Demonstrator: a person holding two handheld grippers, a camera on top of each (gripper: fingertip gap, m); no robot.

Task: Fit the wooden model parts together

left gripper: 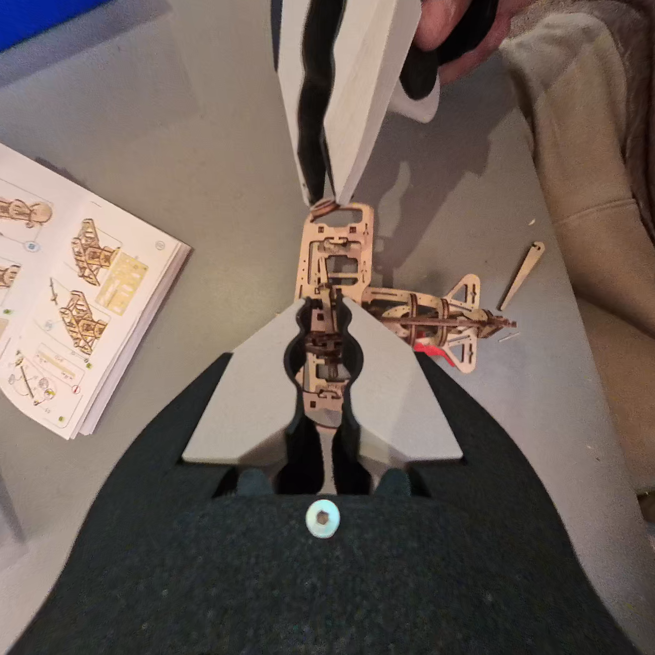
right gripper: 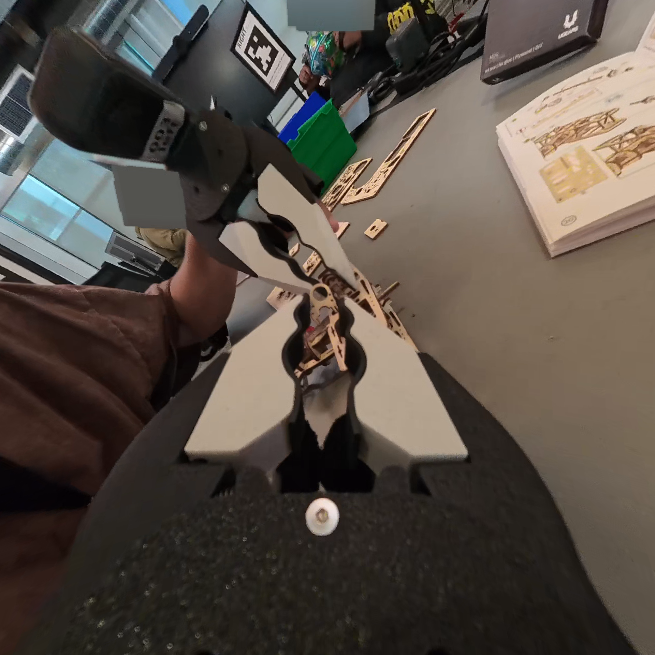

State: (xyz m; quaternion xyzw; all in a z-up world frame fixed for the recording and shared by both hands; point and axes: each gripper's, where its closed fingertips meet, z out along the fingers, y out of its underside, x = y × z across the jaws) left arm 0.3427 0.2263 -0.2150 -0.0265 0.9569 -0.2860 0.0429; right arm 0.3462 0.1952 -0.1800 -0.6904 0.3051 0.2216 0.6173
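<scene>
Alignment is best checked first: the wooden plane model (left gripper: 333, 283) is pinched by the left claw (left gripper: 324, 301), a small wooden part (left gripper: 323, 207) by the right claw (left gripper: 324, 202) at the model's far wingtip.

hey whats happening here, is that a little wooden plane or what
A person is assembling a wooden model plane on a grey table with a hand-held gripper in each hand. The left gripper is closed on the model's middle section, steadying it. The right gripper pinches a small wooden piece at the far tip of the wing panel. An open instruction booklet lies beside it, and a loose wooden stick sits near the tail.
</scene>
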